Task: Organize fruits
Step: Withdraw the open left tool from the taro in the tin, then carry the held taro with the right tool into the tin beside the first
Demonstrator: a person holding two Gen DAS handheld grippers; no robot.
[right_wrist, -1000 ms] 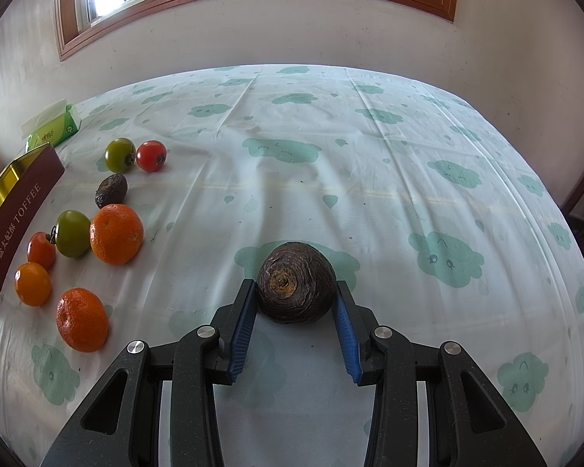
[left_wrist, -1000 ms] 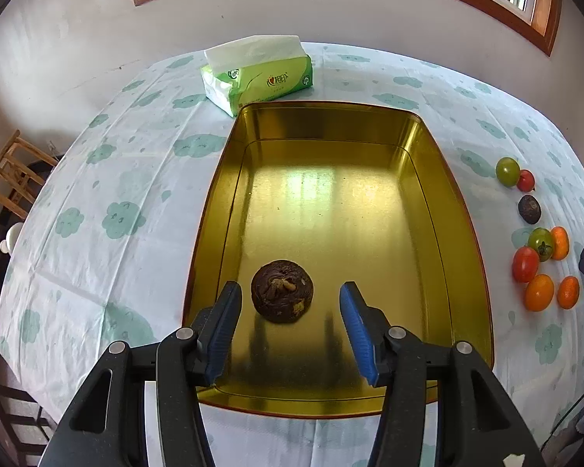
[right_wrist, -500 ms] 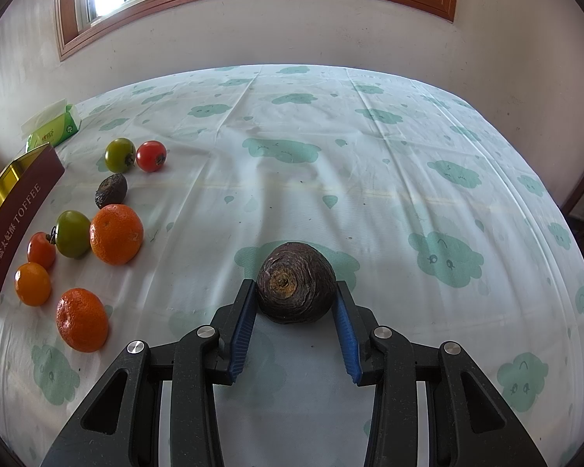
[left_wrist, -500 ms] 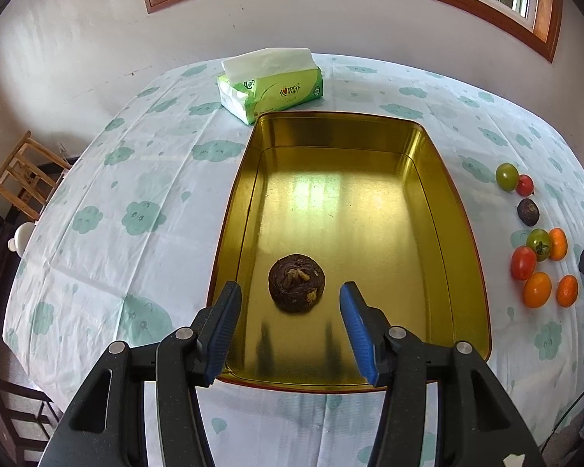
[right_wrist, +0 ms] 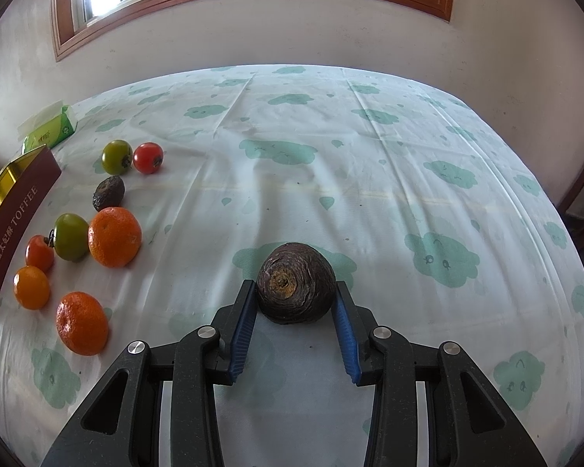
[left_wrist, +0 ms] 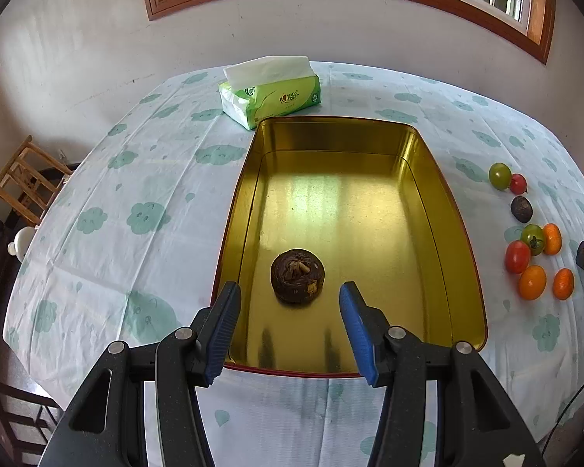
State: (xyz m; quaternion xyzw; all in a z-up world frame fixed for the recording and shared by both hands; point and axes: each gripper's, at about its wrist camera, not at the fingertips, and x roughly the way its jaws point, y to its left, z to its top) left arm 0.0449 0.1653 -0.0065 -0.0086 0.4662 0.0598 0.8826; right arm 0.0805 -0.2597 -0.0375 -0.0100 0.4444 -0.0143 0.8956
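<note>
Right hand-held gripper stays clamped on the dark round fruit low in my frame, unmoved. Left hand-held gripper hangs open and empty, having drawn back from the dark fruit now lying in the gold tin at frame centre. I judge that one delivered; the right's goes next.

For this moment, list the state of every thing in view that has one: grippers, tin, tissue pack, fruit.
left gripper: open, empty, hovering at the tin's near end
right gripper: shut on the dark brown fruit
gold tin: lidless, holding one dark round fruit
tissue pack: opened, a tissue sticking out
loose tomatoes and oranges: on the tablecloth, outside the tin
small dark fruit: on the tablecloth
</note>
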